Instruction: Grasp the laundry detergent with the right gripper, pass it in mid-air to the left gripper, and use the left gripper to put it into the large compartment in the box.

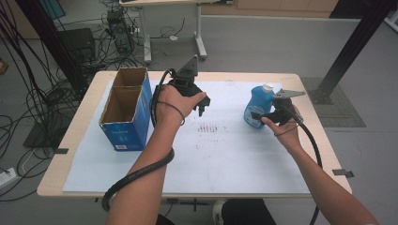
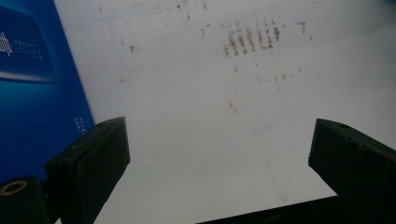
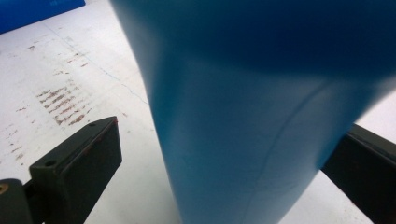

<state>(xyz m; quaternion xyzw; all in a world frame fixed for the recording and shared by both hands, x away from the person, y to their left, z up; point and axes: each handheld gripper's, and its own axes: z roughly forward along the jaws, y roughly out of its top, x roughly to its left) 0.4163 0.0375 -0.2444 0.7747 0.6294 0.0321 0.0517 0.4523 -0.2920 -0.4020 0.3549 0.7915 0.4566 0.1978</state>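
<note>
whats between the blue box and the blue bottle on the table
In the high view, the left gripper hovers between the box and bottle, above bare white mat with brownish smudges.

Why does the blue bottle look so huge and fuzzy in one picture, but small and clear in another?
In the right gripper view the blue bottle sits right up against the camera, between the open jaws, so it looks huge, soft and out of focus; in the high view the same bottle is far from the camera, so it looks small and sharp, under even light with only faint shadows.
</note>
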